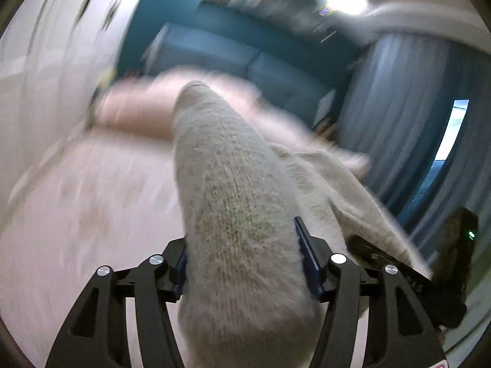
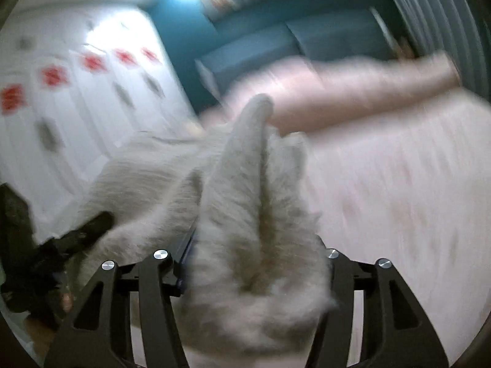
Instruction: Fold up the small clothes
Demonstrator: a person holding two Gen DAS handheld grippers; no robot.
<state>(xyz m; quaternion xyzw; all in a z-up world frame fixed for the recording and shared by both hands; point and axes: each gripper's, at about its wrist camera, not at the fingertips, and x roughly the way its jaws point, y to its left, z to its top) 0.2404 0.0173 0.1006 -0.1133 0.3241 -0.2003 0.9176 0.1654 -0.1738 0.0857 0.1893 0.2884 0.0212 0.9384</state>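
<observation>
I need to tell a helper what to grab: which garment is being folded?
Over the pink bed, look between the two hand-held grippers. The cream fuzzy knit garment hangs there, the only woolly, pale thing against smooth pink bedding.

Left wrist view: knitted garment (image 1: 242,214) runs forward from between the fingers of the left tool (image 1: 245,263), over the bed (image 1: 92,208). Right tool (image 1: 408,263) sits to the right, under the garment's far edge. Pillow (image 1: 138,110) lies across the bed's far end; headboard (image 1: 230,52) behind it. Wardrobe (image 1: 61,30) left, curtain (image 1: 399,98) right.

Right wrist view: garment bunched between the right tool's fingers (image 2: 159,263); left tool (image 2: 83,236) at left, apparently under the cloth, blur prevents certainty.
</observation>
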